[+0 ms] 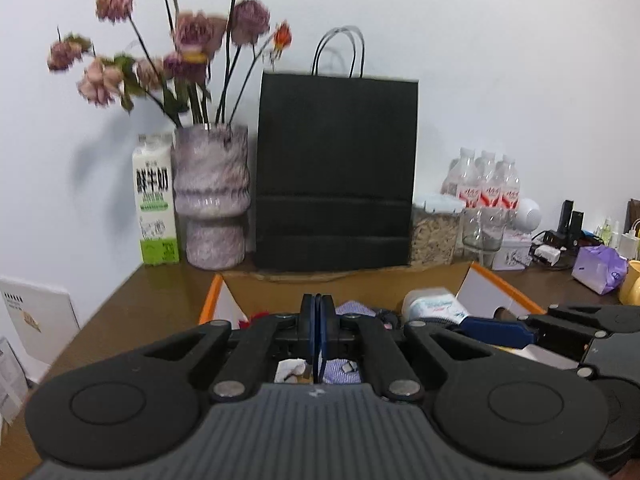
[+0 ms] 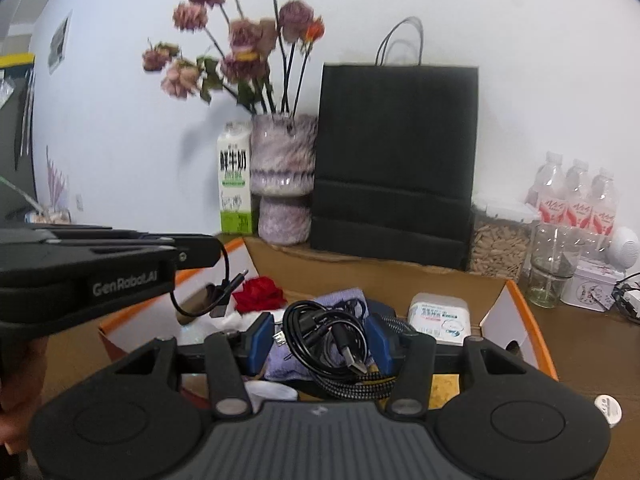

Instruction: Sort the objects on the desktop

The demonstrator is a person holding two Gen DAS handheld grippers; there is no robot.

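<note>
An open cardboard box (image 2: 532, 312) with orange edges holds the clutter: a coiled black cable (image 2: 320, 332), a braided cable (image 2: 360, 388), a purple cloth (image 2: 340, 298), a red fabric flower (image 2: 260, 294) and a white wipes pack (image 2: 440, 316). My right gripper (image 2: 320, 338) is open, its blue pads (image 2: 260, 338) on either side of the black cable. My left gripper (image 1: 319, 320) is shut over the box; in the right wrist view (image 2: 216, 250) a thin black USB cable (image 2: 224, 280) hangs from its tips.
Behind the box stand a milk carton (image 1: 156, 204), a vase of dried flowers (image 1: 212, 196), a black paper bag (image 1: 336, 172), a seed jar (image 1: 434, 232), a glass (image 1: 482, 232) and water bottles (image 1: 484, 180). A purple packet (image 1: 598, 268) lies right.
</note>
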